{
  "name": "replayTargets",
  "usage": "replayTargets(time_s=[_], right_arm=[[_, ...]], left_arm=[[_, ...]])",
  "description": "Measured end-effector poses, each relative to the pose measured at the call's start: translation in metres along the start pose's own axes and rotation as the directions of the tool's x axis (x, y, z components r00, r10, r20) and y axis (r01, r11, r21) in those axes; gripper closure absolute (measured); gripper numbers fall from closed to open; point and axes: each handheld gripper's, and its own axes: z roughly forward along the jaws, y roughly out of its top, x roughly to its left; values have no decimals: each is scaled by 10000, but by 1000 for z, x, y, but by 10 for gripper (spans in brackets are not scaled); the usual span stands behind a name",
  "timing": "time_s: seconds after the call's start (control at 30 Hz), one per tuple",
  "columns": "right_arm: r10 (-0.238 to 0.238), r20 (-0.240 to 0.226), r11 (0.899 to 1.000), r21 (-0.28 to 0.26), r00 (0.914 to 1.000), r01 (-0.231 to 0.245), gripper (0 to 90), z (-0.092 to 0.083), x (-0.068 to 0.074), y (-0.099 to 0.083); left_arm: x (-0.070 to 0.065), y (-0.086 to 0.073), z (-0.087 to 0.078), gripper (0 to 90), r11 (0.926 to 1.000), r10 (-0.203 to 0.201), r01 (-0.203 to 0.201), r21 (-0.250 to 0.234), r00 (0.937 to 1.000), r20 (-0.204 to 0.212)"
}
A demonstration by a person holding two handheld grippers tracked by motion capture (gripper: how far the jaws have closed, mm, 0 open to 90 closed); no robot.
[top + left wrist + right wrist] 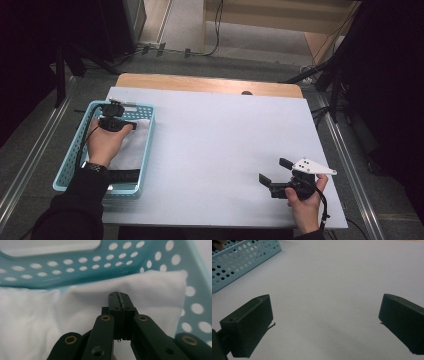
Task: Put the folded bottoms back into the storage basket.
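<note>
**Left gripper in the basket, jaws together over the cloth**

The left gripper (116,116) sits inside the basket (68,159), a pale blue perforated one at the left side of the table (220,145). In the left gripper view its two black jaws are pressed flat against each other, with no cloth visible between them. Just beyond their tips lies the white cloth (155,292), folded and filling the bottom of the basket; its far edge rests against the perforated wall (105,262). Whether the tips touch the fabric I cannot tell. From above, the left hand (104,142) reaches over the cloth from the near end of the basket.

The right gripper (276,174) is held low over the bare table near its right front corner, well apart from the basket, pointing left. Its jaws stand wide apart with nothing between them. In the right gripper view, the basket's side shows at upper left.
</note>
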Motion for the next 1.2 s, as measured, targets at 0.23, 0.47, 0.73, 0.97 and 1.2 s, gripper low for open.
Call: replayTargets(time_s=[0.23,0.47,0.73,0.97,1.2], right_arm=[[72,25,10000,29,10000,-72,0,1,-1,-2],[42,49,9999,126,10000,-42,0,5,0,-3],[87,50,9999,141,9999,-88,0,6,-1,-5],[70,7,9999,158,10000,-70,0,6,1,-5],[23,24,9999,117,10000,-23,0,3,4,-5]], left_arm=[[-10,-4,22,900,9999,151,-151,-6,9956,922],[-16,-3,29,900,9978,666,-666,28,9977,104],[-11,-3,13,867,9969,644,-625,-469,9971,400],[-9,-8,-29,900,9976,385,-322,-607,9935,1072],[-17,-33,-39,900,9915,1035,-1158,589,9780,1809]])
